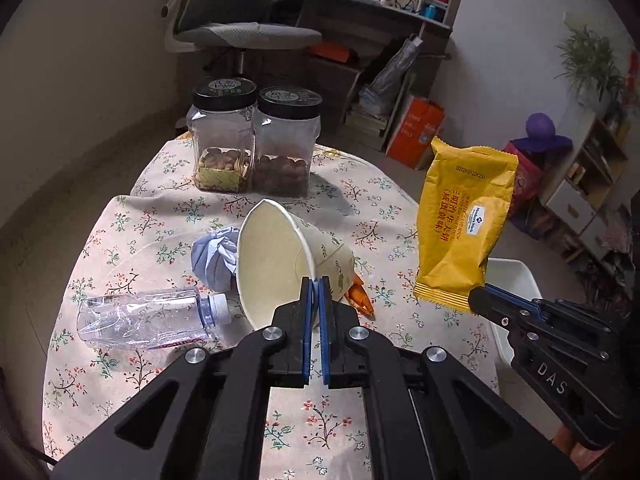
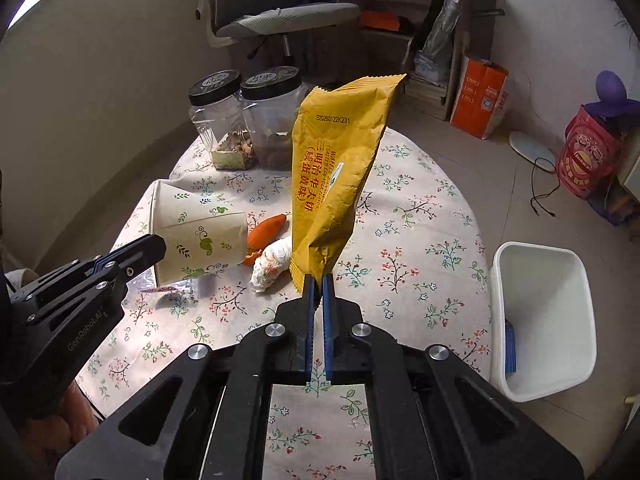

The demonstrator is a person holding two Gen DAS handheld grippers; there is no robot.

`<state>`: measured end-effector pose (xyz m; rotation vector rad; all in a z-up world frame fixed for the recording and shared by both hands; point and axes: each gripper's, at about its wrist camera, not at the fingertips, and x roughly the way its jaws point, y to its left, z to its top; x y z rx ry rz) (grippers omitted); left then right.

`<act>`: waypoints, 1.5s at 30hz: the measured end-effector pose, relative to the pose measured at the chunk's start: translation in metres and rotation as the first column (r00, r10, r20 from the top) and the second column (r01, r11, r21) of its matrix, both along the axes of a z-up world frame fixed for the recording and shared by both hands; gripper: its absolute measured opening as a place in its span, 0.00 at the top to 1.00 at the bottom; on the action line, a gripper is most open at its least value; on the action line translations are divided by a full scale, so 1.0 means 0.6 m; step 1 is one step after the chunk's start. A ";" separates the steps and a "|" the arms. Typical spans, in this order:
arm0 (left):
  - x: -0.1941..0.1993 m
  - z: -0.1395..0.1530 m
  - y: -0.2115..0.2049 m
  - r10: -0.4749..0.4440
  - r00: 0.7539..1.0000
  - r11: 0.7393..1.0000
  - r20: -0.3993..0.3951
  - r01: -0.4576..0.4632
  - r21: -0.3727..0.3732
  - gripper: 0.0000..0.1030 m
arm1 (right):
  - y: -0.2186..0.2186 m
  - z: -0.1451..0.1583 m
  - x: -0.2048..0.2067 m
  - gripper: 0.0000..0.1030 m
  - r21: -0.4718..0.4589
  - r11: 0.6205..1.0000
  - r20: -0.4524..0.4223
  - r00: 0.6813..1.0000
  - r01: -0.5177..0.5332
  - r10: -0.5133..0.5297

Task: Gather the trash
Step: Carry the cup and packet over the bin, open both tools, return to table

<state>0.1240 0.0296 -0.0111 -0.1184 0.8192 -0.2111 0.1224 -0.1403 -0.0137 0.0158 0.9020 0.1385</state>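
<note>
My left gripper [image 1: 317,280] is shut on the rim of a crushed paper cup [image 1: 280,264] with green leaf prints and holds it above the table; both show in the right wrist view, gripper [image 2: 154,246] and cup [image 2: 200,228]. My right gripper [image 2: 318,278] is shut on the bottom edge of a yellow snack wrapper [image 2: 336,176], held upright; the left wrist view shows the gripper [image 1: 476,300] and wrapper [image 1: 460,224]. On the flowered table lie a crushed plastic bottle [image 1: 152,318], a blue crumpled tissue [image 1: 214,256], an orange peel [image 2: 266,230] and a white crumpled tissue [image 2: 272,264].
A white bin [image 2: 540,320] stands on the floor at the table's right edge, with something blue inside. Two black-lidded clear jars [image 1: 224,140] [image 1: 286,144] stand at the table's far side. An office chair [image 1: 236,28] and shelves lie beyond.
</note>
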 end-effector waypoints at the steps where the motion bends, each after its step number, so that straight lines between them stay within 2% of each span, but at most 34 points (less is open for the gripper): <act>1: 0.000 0.005 -0.009 -0.010 1.000 1.000 0.006 0.010 -0.009 0.97 | -0.008 0.004 -0.002 0.97 0.000 1.000 0.007 1.000 0.006 -0.006; 6: 0.000 0.027 -0.065 -0.057 0.998 0.998 0.040 0.058 -0.018 0.97 | -0.060 0.017 -0.010 0.97 0.005 0.999 0.036 0.998 0.048 -0.048; 10: 0.006 0.033 -0.118 -0.102 0.994 0.994 0.035 0.103 -0.041 0.97 | -0.111 0.027 -0.015 0.97 0.007 0.995 0.057 0.993 0.103 -0.103; 19: 0.035 0.026 -0.279 -0.206 0.979 0.968 -0.006 0.203 -0.149 0.97 | -0.247 0.034 -0.029 0.97 0.043 0.967 0.040 0.967 0.251 -0.253; 23: 0.046 0.012 -0.356 -0.258 0.966 0.953 -0.037 0.248 -0.175 0.97 | -0.324 0.026 -0.034 0.97 0.096 0.937 0.000 0.942 0.335 -0.336; 27: 0.044 -0.006 -0.422 -0.314 0.947 0.935 -0.066 0.296 -0.194 0.97 | -0.404 0.005 -0.039 0.97 0.177 0.876 -0.062 0.894 0.448 -0.444; 30: 0.048 -0.027 -0.460 -0.340 0.935 0.925 -0.103 0.312 -0.216 0.97 | -0.441 -0.009 -0.049 0.97 0.212 0.842 -0.093 0.868 0.496 -0.488; 35: 0.059 -0.065 -0.506 -0.376 0.912 0.913 -0.164 0.333 -0.237 0.96 | -0.460 -0.029 -0.051 0.97 0.209 0.825 -0.130 0.851 0.525 -0.509; 37: 0.065 -0.082 -0.518 -0.380 0.904 0.913 -0.194 0.334 -0.232 0.86 | -0.465 -0.036 -0.049 0.92 0.174 0.815 -0.150 0.833 0.553 -0.533; 38: 0.066 -0.085 -0.518 -0.375 0.906 0.916 -0.195 0.330 -0.228 0.74 | -0.467 -0.039 -0.048 0.85 0.163 0.810 -0.155 0.825 0.563 -0.543; 39: 0.066 -0.087 -0.515 -0.372 0.908 0.917 -0.193 0.326 -0.231 0.68 | -0.471 -0.040 -0.050 0.78 0.162 0.805 -0.157 0.820 0.571 -0.550; 40: 0.067 -0.087 -0.510 -0.374 0.906 0.914 -0.195 0.326 -0.242 0.68 | -0.473 -0.039 -0.051 0.65 0.165 0.801 -0.153 0.818 0.575 -0.555; 41: 0.067 -0.088 -0.504 -0.377 0.905 0.913 -0.198 0.326 -0.246 0.68 | -0.474 -0.037 -0.052 0.61 0.165 0.799 -0.144 0.816 0.578 -0.561; 45: 0.067 -0.084 -0.472 -0.352 0.914 0.928 -0.202 0.314 -0.200 0.68 | -0.479 -0.036 -0.053 0.61 0.172 0.797 -0.139 0.815 0.579 -0.562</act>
